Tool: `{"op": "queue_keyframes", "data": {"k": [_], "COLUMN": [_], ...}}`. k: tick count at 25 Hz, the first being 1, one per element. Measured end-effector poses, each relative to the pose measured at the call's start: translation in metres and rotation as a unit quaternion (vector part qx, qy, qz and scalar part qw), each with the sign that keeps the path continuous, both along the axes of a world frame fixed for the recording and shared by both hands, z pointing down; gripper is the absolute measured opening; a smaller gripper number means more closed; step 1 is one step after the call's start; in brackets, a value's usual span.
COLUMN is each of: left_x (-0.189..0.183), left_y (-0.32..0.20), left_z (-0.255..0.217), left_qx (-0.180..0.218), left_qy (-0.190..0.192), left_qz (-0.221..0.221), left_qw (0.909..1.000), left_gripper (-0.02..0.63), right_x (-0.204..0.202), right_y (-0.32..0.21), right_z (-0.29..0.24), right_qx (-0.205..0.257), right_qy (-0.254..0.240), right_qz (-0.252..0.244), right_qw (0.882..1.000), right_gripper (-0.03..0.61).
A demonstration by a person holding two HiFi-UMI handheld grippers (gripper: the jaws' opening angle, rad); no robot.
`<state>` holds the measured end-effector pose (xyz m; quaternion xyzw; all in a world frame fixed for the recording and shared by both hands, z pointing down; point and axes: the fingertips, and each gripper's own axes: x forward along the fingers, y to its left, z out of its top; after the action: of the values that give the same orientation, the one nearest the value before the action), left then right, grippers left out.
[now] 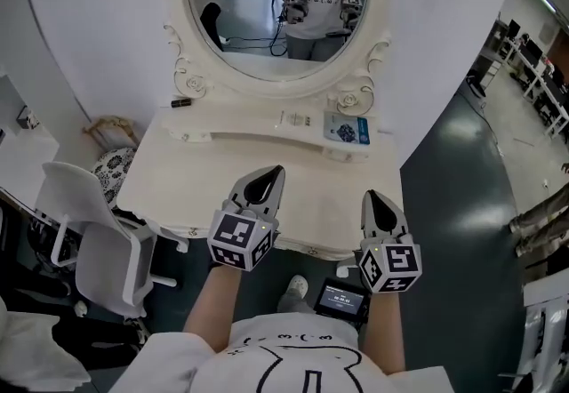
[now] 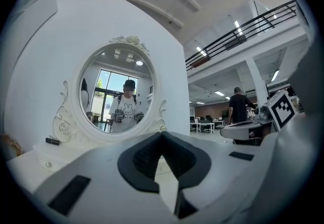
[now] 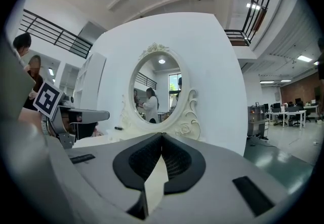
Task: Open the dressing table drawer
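Clenched on nothing, left claw [image 1: 275, 172] and right claw [image 1: 370, 196] hang above the near edge of the dressing table [image 1: 191, 182].

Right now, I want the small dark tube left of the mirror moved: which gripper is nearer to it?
Left. The left gripper is in front of and to the right of the small dark tube; the right gripper sits farther right still.
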<state>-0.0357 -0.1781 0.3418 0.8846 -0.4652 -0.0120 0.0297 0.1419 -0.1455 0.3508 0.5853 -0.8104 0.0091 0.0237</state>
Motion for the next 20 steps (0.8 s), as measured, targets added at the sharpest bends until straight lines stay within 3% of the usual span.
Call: {"op": "queue_keyframes", "data": {"k": [12, 20], "left_x": [0.021, 0.025], "left_y": [-0.083, -0.113], "left_z": [0.008, 0.023], "left_qx": [-0.012, -0.021], "left_qy": [-0.002, -0.003], "left_qz": [-0.026, -0.035], "left_qw": [0.9996, 0.9992], "left_gripper": [0.012, 0.012], "right_x": [0.028, 0.037], "right_y": [-0.093, -0.127], "right_z": [0.009, 0.031], "right_qx": [-0.014, -0.031], "right_qy": [-0.006, -0.009], "right_qz": [-0.015, -0.015], "right_qw": [1.000, 0.999], "right_gripper": [0.011, 0.011]}}
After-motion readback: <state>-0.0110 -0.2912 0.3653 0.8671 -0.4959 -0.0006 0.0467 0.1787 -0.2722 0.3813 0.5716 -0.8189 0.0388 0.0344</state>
